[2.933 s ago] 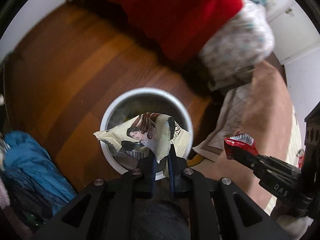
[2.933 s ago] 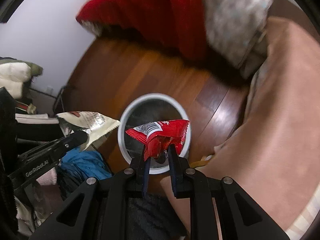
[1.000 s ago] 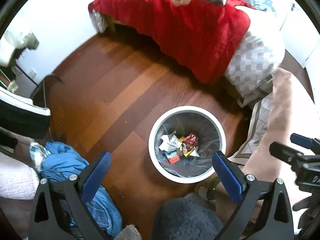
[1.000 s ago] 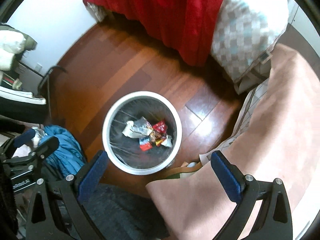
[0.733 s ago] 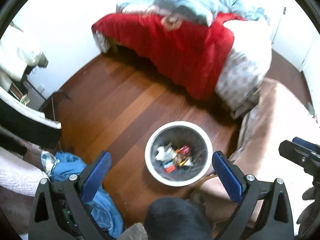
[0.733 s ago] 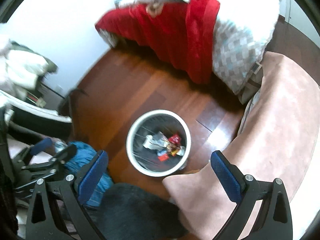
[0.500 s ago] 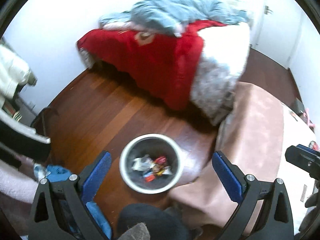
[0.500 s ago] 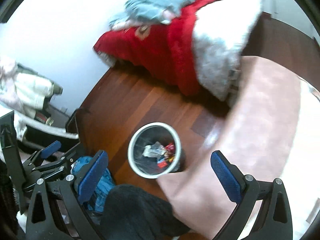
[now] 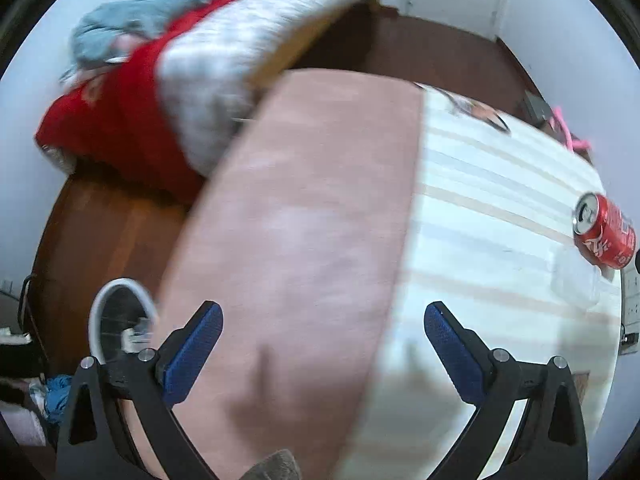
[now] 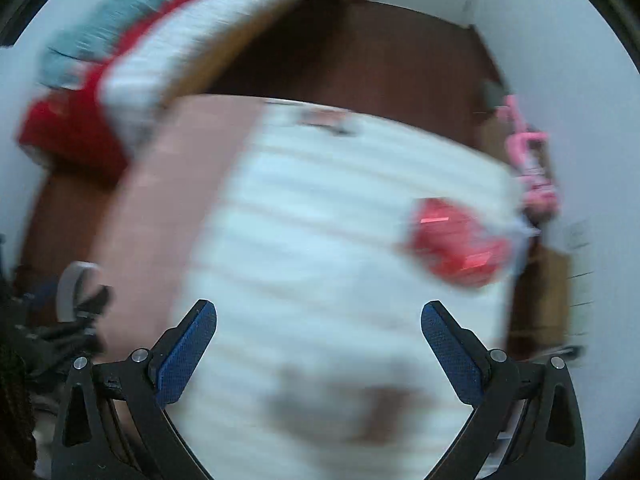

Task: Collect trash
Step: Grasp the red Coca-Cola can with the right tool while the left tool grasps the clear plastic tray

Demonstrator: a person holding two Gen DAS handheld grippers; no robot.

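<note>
A red drink can (image 9: 604,236) lies on its side on the striped cloth at the far right of the left wrist view; it shows as a red blur (image 10: 456,242) in the right wrist view. A clear plastic piece (image 9: 576,280) rests beside the can. The white trash bin (image 9: 120,320) stands on the wood floor at lower left, partly hidden by the pink blanket; its rim (image 10: 74,280) also shows at the right view's left edge. My left gripper (image 9: 322,338) is open and empty over the blanket. My right gripper (image 10: 320,336) is open and empty over the striped cloth.
A pink blanket (image 9: 304,220) drapes over the striped surface (image 9: 500,200). A bed with red and blue covers (image 9: 132,92) stands at the back left. Pink items (image 10: 532,168) sit at the surface's far right edge. Blue clothing (image 9: 56,392) lies on the floor.
Both grippers let their wrappers go into the bin and opened wide. Both views have since swung right, from the bin to the covered surface with the can; the right view is motion-blurred.
</note>
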